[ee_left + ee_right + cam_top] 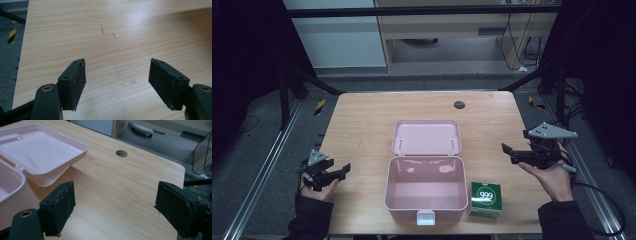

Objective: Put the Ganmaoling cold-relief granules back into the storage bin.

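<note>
We see a pink plastic lidded box [424, 190] sitting open at the near middle of the table, its lid [427, 137] laid back flat on the far side, the inside empty and a white latch at its near edge. Just right of it stands a small green-and-white carton [485, 198], upright.

The left gripper [117, 85] is seen with its two black padded jaws spread wide apart, nothing held between them. Beneath lies a pale wooden table [125, 37], faintly scuffed, its left edge bordered by grey floor [10, 65].
</note>
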`<state>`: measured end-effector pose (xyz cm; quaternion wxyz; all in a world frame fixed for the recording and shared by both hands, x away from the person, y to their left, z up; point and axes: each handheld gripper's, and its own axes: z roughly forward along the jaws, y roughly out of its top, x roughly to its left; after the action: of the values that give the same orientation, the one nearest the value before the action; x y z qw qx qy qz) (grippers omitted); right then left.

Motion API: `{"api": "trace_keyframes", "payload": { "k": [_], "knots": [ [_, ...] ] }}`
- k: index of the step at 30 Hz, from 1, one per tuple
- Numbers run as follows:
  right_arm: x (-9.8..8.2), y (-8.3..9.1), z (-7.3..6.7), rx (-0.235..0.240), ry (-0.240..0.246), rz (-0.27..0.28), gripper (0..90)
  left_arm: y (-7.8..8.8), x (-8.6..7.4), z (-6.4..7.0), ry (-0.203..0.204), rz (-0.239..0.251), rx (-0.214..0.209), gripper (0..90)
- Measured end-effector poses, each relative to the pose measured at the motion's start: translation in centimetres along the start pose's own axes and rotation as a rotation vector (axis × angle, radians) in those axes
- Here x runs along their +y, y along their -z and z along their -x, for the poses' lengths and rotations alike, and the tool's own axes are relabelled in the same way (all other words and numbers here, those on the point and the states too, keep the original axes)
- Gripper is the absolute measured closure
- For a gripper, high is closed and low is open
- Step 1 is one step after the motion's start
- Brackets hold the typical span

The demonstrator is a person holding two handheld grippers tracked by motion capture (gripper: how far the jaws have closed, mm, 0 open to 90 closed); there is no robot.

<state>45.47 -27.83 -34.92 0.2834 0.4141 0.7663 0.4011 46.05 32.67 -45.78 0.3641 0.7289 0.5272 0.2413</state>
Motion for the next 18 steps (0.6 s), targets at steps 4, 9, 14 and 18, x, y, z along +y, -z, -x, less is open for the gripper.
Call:
{"api": "trace_keyframes", "payload": {
  "k": [4, 9, 14, 18],
  "knots": [
    [1.1, 0.4, -0.8, 0.047, 0.073, -0.047, 14.5, -0.1, -0.1, 0.1, -0.004, -0.006, 0.002, 29.1],
    [2.0, 0.8, -2.1, 0.111, 0.170, -0.105, 13.8, -0.5, -0.2, 0.4, -0.017, -0.019, 0.004, 29.1],
    [2.3, 1.0, -3.3, 0.160, 0.247, -0.148, 12.9, -0.6, -0.2, 0.7, -0.035, -0.029, 0.001, 29.1],
    [2.3, 1.0, -3.7, 0.193, 0.285, -0.187, 11.9, -0.7, -0.2, 0.6, -0.041, -0.037, 0.002, 28.9]
  ]
}}
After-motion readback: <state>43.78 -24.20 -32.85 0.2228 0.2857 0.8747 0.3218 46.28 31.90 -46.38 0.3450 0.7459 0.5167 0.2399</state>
